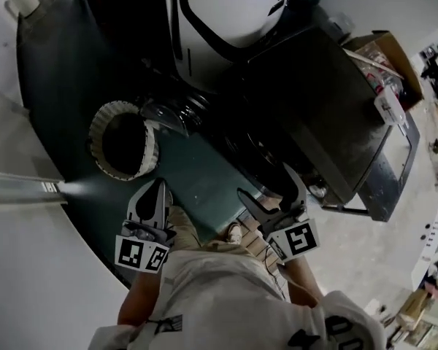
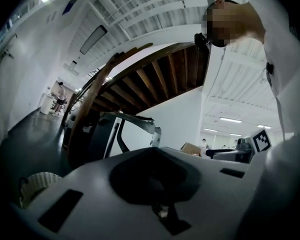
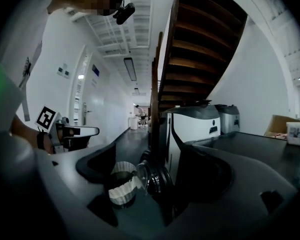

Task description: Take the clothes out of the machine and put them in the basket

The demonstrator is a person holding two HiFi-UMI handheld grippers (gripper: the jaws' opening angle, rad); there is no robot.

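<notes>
— What does the head view give that the gripper views don't?
— Both claws at once, held out over the person's legs. The left claw point(image 1: 157, 189) has its jaws together on nothing. The right claw point(image 1: 265, 181) is spread wide and also empty. The basket point(image 1: 124, 148) is just ahead and left of the left claw, its inside too dark to read. The machine point(image 1: 226, 20) stands farther ahead between the claws, its door point(image 1: 164, 115) swung open toward the basket.
— And the right gripper view?
— Between its parted jaws, basket and door show close together, well ahead. It also shows a long corridor point(image 3: 135, 104) running off past the left claw. No view looks into the machine, so I can't tell where the clothes are.
— The left gripper view?
— The basket is only at its low left edge. A wooden stair point(image 2: 155, 74) arches overhead, and the right claw's marker cube peeks in at the right.
— Surface and room?
— The floor point(image 1: 51, 100) is dark and glossy. A dark worktop point(image 1: 328, 122) runs ahead and right of the right claw, with a box point(image 1: 379, 49) at its far end. The walls are white and the ceiling is ribbed.
</notes>
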